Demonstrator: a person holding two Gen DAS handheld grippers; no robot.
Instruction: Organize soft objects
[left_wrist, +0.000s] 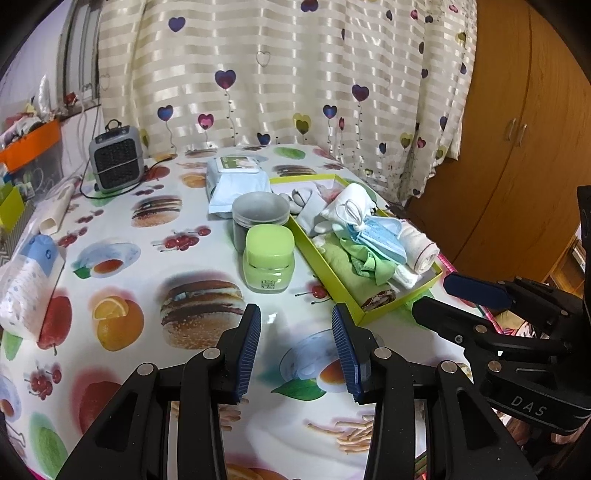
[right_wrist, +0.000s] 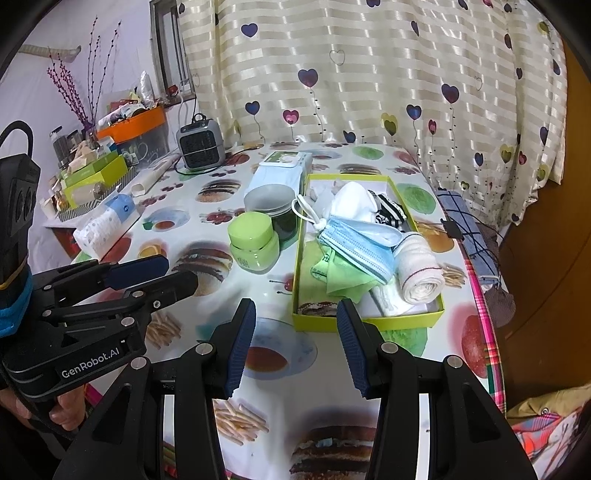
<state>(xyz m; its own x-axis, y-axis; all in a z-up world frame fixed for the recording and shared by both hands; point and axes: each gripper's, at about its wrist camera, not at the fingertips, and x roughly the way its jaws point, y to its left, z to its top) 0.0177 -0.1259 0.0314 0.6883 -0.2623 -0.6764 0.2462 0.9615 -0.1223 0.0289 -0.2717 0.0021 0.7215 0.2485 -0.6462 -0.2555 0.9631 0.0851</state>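
While the fruit-print table (left_wrist: 122, 258) carries everything, the green box (right_wrist: 369, 317) at two o'clock collects the soft things: rolled towel (right_wrist: 419, 271), blue masks (right_wrist: 360, 247), green cloth (right_wrist: 341, 280). Left gripper (left_wrist: 295, 349) and right gripper (right_wrist: 293, 349) hover at six o'clock, jaws apart and empty, seemingly between picks.

Open tabletop ahead of you, clutter farther back

Bare tabletop (right_wrist: 207, 306) lies before your tongs; the green jar (right_wrist: 253, 239) and grey jar (right_wrist: 271, 206) crowd the box's (right_wrist: 369, 319) left wall, and its heaped contents rise above the rim.
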